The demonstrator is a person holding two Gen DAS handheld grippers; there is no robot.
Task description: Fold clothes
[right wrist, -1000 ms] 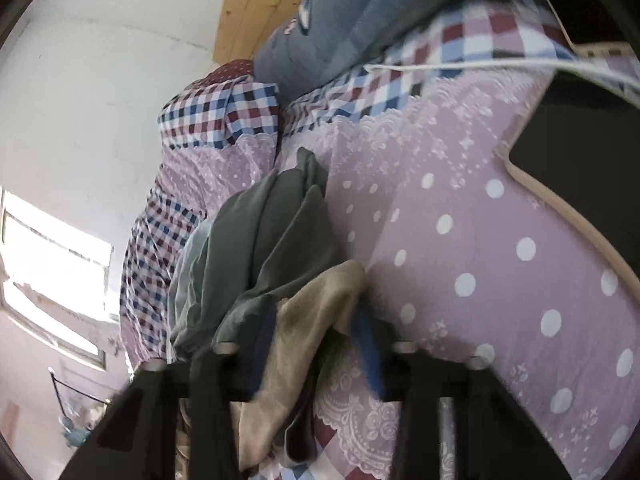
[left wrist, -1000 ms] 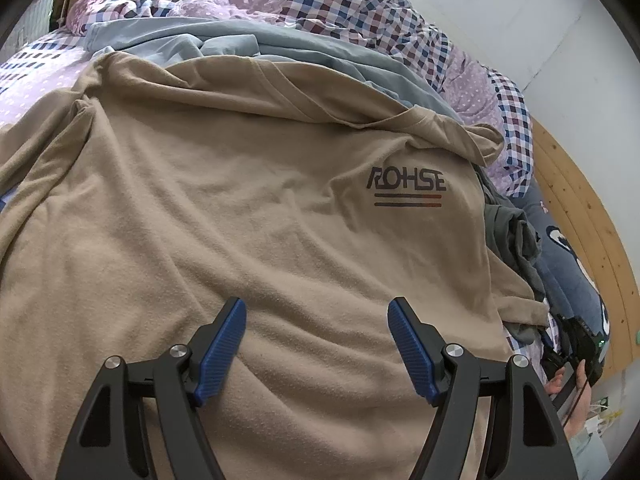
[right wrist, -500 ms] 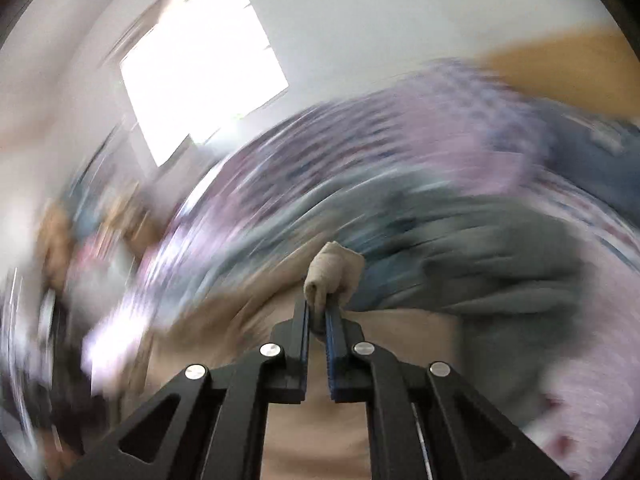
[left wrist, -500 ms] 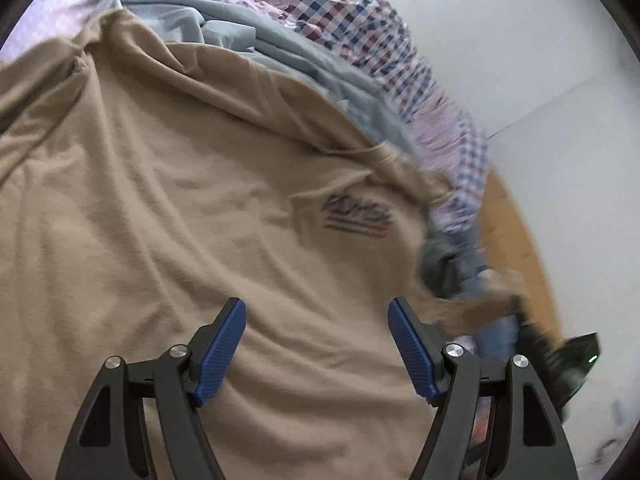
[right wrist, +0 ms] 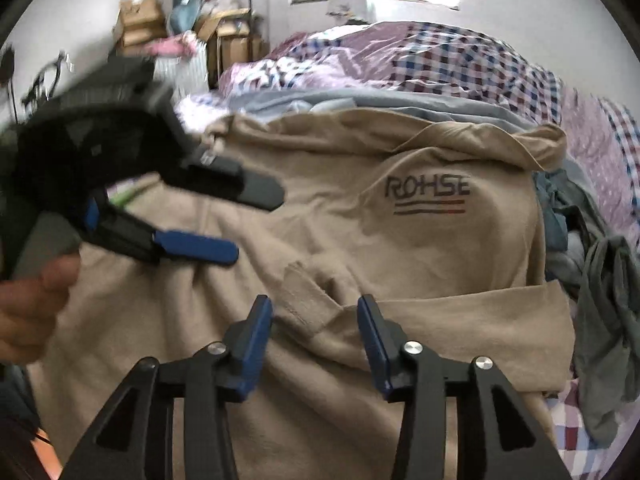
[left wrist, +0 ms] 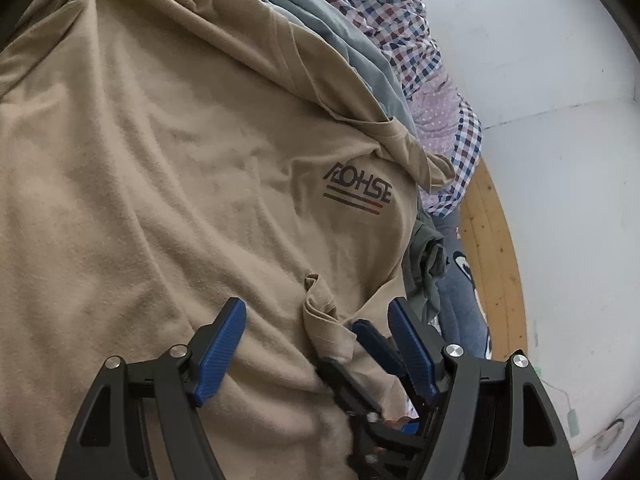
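Note:
A tan T-shirt with a "ROHSE" logo lies spread on the bed; it also shows in the right wrist view. Its right sleeve is folded in over the chest and lies between my right fingers. My right gripper is open around the sleeve edge, and it shows in the left wrist view. My left gripper is open and empty just above the shirt, seen at the left in the right wrist view.
A light blue garment and a checked quilt lie beyond the shirt. Grey-green clothes hang at the right bed edge. A wooden bed frame, white wall and cardboard boxes surround the bed.
My right gripper carried the sleeve in over the shirt body, then opened and let it go. The left gripper stayed open and shifted toward the logo side.

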